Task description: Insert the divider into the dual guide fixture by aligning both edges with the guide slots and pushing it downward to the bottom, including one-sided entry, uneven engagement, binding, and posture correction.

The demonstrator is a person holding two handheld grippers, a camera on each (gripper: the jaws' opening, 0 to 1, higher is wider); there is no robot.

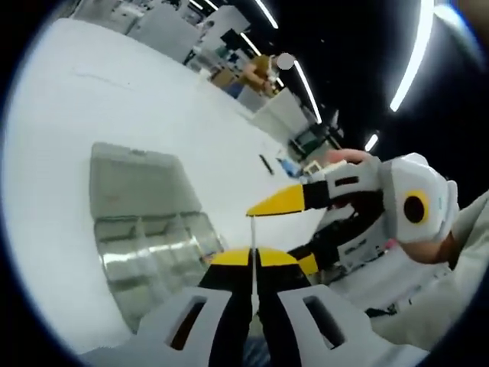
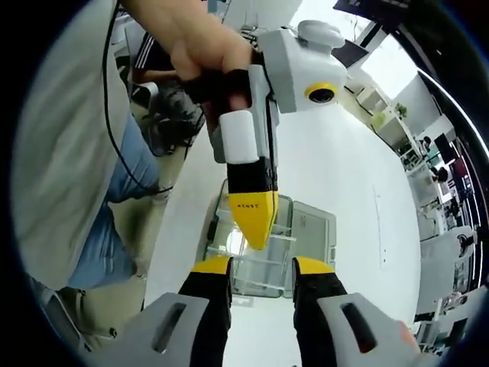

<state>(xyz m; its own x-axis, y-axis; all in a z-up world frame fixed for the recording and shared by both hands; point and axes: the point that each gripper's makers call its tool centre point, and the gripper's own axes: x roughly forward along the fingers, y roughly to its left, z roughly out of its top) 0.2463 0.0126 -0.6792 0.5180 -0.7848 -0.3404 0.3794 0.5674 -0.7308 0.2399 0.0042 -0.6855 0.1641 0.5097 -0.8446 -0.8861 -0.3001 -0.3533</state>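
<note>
Left gripper (image 1: 252, 258): black fingers with yellow tips, closed narrow on the divider (image 1: 252, 229), which it holds in the air above the desk (image 1: 114, 99).
Progress: judged early. The divider hangs near the guide fixture (image 1: 149, 248) and, as far as can be told, neither edge has entered a slot. Lining up both edges, the push down to the bottom and any correction of tilt are all left to do.
Desk: broad, white and matt, with a smooth flat top.
Guide fixture: clear, glossy plastic box lying flat on the desk. One half is a plain flat panel and the other is split by upright walls into compartments. The slots themselves are too small to make out.
Right gripper (image 2: 261, 265): same black-and-yellow build on a white moulded body. Its fingers stand wide, nothing clamped, just beside the divider's free edge.
Divider: thin, stiff, transparent sheet. In the left gripper view it is a pale line seen edge-on, and in the right gripper view a faint glassy pane over the fixture.
</note>
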